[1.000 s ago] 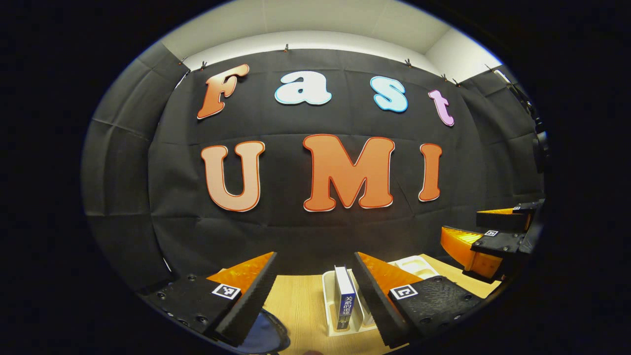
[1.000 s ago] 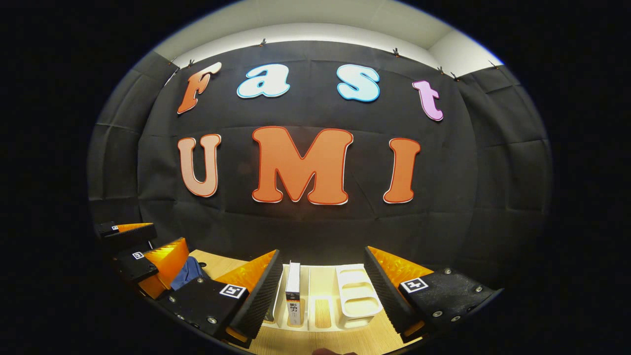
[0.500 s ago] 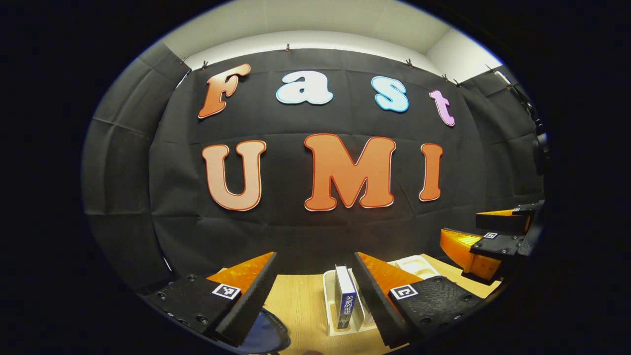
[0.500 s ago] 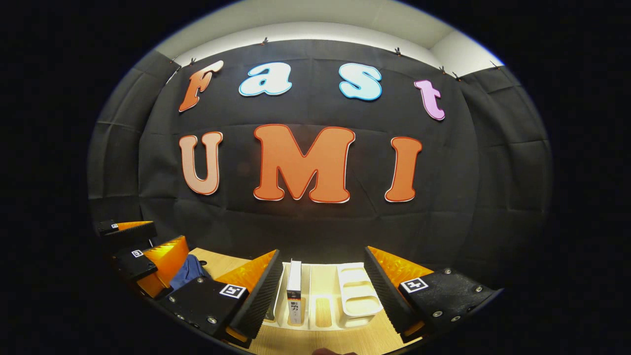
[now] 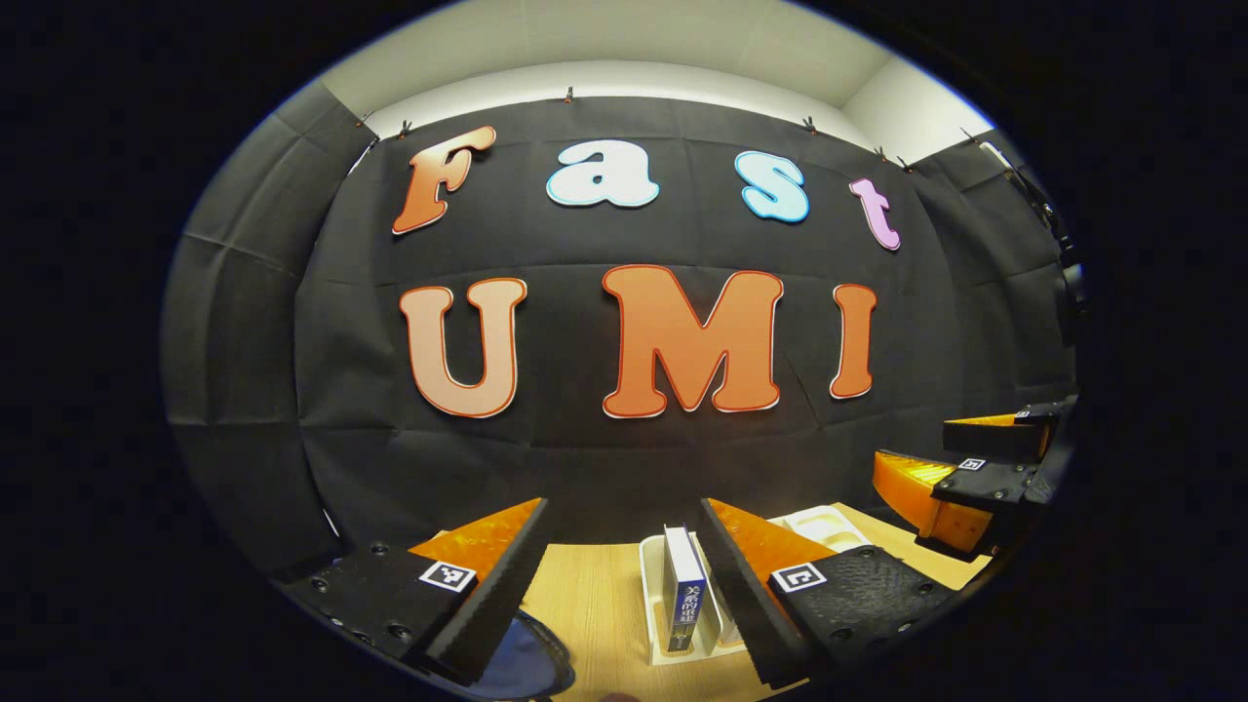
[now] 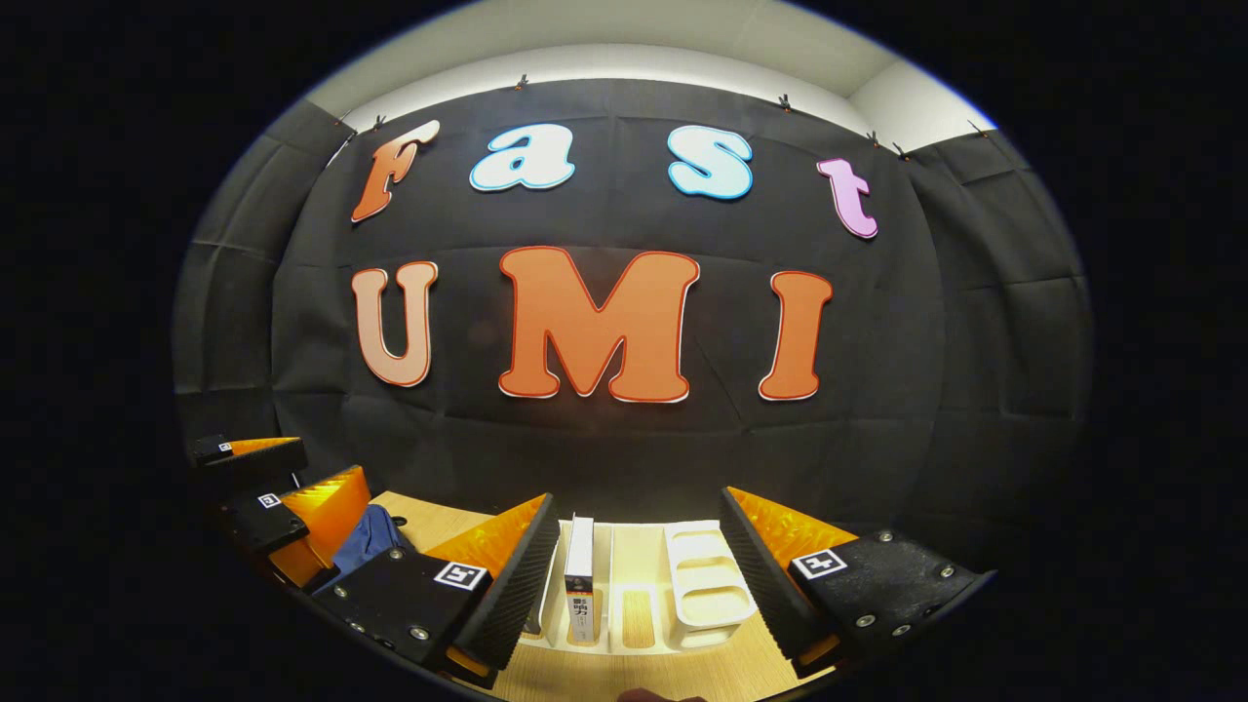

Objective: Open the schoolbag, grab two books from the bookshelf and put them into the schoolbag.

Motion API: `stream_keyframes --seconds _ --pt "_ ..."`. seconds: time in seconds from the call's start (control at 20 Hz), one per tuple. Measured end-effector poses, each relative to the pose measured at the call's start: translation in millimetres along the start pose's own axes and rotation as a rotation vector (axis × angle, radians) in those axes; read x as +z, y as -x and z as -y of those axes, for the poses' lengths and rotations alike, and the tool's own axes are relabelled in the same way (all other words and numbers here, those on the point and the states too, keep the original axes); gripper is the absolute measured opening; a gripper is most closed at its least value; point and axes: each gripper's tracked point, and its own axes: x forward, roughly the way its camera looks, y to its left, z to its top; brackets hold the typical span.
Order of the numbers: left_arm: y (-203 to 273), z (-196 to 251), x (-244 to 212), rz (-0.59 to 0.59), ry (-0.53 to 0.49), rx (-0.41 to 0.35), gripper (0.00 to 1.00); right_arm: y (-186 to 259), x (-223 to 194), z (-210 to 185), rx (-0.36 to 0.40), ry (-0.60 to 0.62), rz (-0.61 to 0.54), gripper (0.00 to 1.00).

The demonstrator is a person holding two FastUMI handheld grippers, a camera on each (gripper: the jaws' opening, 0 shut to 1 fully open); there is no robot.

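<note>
A blue-spined book (image 5: pixel 682 600) and a white-spined book (image 6: pixel 580 585) stand upright in the white bookshelf (image 6: pixel 704 585); the blue schoolbag (image 6: pixel 366 539) lies left of it.

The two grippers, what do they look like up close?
The left gripper and the right gripper are built alike: two wedge-shaped fingers with ridged inner faces, on dark textured blocks fastened with screws. Each block carries a small square black-and-white marker tag.

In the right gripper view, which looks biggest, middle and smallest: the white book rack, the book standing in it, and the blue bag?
1. White book rack
2. Book
3. Blue bag, though it is partly hidden behind the right gripper's left finger, so its true size is unsure.
</note>
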Motion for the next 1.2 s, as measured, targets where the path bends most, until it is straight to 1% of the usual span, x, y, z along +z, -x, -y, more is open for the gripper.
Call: stream_keyframes --seconds 0.5,0.6,0.7,1.2 --pt "0.1 -0.2 0.2 0.004 0.001 0.0 0.94 0.4 0.0 -0.8 0.0 0.001 0.004 0.97" --pt "0.4 -1.0 2.1 0.009 -0.002 0.002 0.93 0.8 -0.2 -1.2 0.002 0.001 0.006 0.97" --pt "-0.1 -0.4 -0.2 0.007 -0.003 0.0 0.94 1.6 -0.2 -1.5 0.003 0.004 0.005 0.97" --pt "-2.1 -21.5 -5.7 -0.003 -0.029 0.046 0.94 -4.2 -3.5 -1.1 0.001 0.006 -0.005 0.97"
